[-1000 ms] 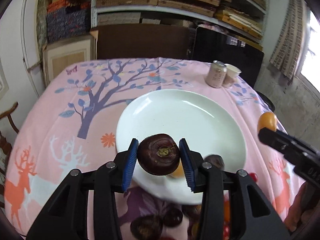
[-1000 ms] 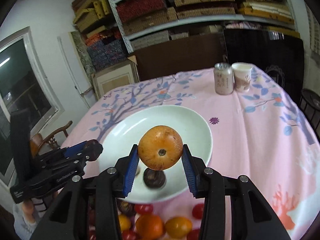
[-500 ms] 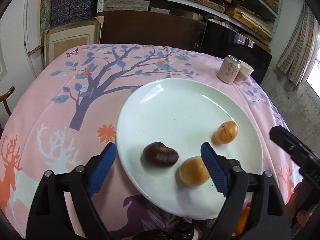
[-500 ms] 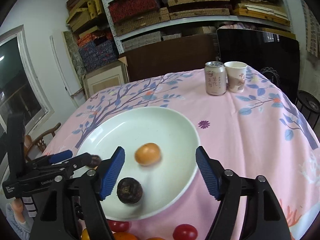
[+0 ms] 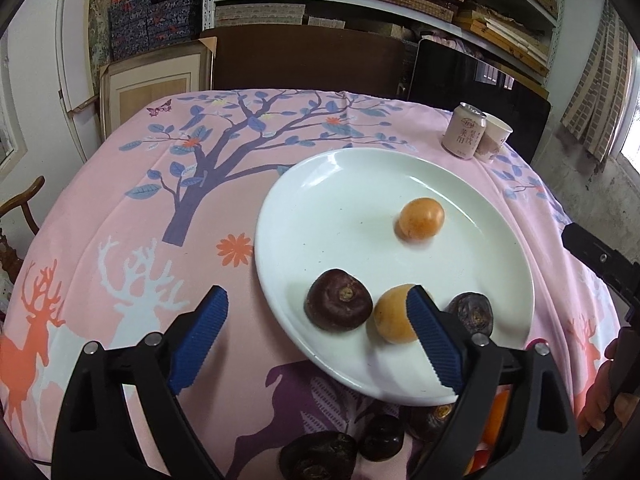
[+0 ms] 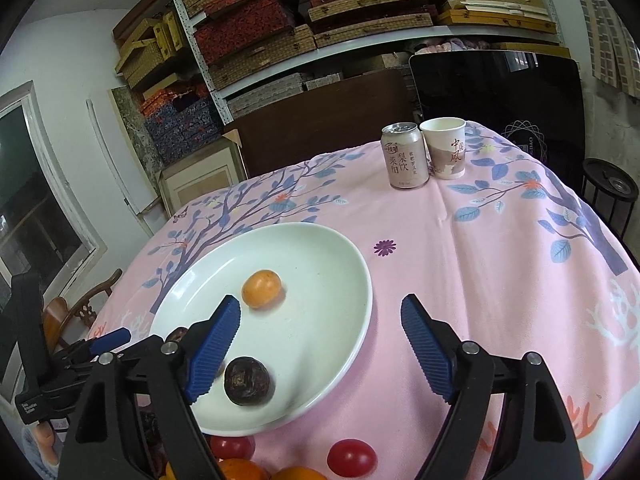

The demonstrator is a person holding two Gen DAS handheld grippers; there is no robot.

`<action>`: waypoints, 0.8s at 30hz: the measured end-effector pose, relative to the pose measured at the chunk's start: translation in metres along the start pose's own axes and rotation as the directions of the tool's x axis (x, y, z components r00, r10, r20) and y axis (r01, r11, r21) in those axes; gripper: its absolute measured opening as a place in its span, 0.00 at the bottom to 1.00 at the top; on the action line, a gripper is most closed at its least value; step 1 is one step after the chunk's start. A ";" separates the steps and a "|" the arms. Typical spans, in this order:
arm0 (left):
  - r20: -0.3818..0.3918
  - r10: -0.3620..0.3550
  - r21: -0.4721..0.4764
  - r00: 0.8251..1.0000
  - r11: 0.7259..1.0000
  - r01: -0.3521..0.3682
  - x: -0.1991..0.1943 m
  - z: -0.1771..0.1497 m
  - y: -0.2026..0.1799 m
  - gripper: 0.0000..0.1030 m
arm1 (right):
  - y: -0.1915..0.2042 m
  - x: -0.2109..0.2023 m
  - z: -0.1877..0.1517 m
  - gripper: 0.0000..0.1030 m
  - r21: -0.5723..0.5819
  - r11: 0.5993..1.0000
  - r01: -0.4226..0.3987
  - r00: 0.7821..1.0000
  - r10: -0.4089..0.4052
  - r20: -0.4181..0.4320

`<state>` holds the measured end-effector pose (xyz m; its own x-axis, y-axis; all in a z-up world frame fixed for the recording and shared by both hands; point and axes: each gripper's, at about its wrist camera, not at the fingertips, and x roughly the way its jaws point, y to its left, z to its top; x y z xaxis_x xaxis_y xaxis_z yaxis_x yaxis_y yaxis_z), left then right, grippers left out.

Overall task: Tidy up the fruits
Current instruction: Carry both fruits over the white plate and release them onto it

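A white plate [image 5: 280, 184] sits on the pink tablecloth. On it lie two orange fruits [image 5: 421, 218] [image 5: 394, 314] and two dark purple fruits [image 5: 338, 300] [image 5: 470, 312]. My left gripper [image 5: 315, 296] hangs over the plate's near rim, its jaws opening, with no pad touching a fruit. In the right wrist view my right gripper [image 6: 320, 304] hovers over the plate's [image 6: 352, 264] right edge, jaws opening and nothing gripped. An orange fruit [image 6: 262, 288] and a dark fruit [image 6: 248, 380] lie there. The left gripper [image 6: 108, 338] shows at the left.
Loose fruit lies near the table's front edge: dark ones [image 5: 320, 454], red tomatoes [image 6: 351, 456] and orange ones [image 6: 240, 470]. A drink can [image 6: 404, 156] and a paper cup [image 6: 444, 148] stand at the far right. A wooden chair [image 6: 80, 308] is at the left.
Both grippers have opened wide. The left let go of a dark purple fruit and the right of an orange fruit. Both fruits now lie on the plate.
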<state>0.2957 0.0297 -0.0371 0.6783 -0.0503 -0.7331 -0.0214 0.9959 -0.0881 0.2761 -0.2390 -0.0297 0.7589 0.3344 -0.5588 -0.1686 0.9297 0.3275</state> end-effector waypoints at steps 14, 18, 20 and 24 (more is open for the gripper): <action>0.002 -0.021 -0.051 1.000 0.998 0.021 -0.062 -0.083 0.032 0.88 | -0.020 -0.062 -0.039 0.88 0.060 0.997 0.043 0.992 -0.050 0.116; -0.015 -0.067 -0.039 0.998 0.997 0.066 -0.075 -0.110 0.032 0.88 | -0.031 -0.091 -0.062 0.90 0.093 0.995 0.038 0.988 -0.051 0.149; -0.026 -0.068 -0.016 0.997 0.998 0.068 -0.077 -0.120 0.026 0.89 | -0.035 -0.103 -0.072 0.93 0.113 0.993 0.029 0.986 -0.047 0.158; -0.025 -0.036 0.027 0.999 0.999 0.037 -0.075 -0.122 0.016 0.89 | -0.036 -0.111 -0.085 0.93 0.118 0.993 0.015 0.988 -0.033 0.153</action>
<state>0.1547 0.0402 -0.0660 0.6602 -0.0884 -0.7459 0.0235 0.9950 -0.0971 0.1443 -0.2969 -0.0445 0.8513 0.2759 -0.4462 -0.0817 0.9098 0.4068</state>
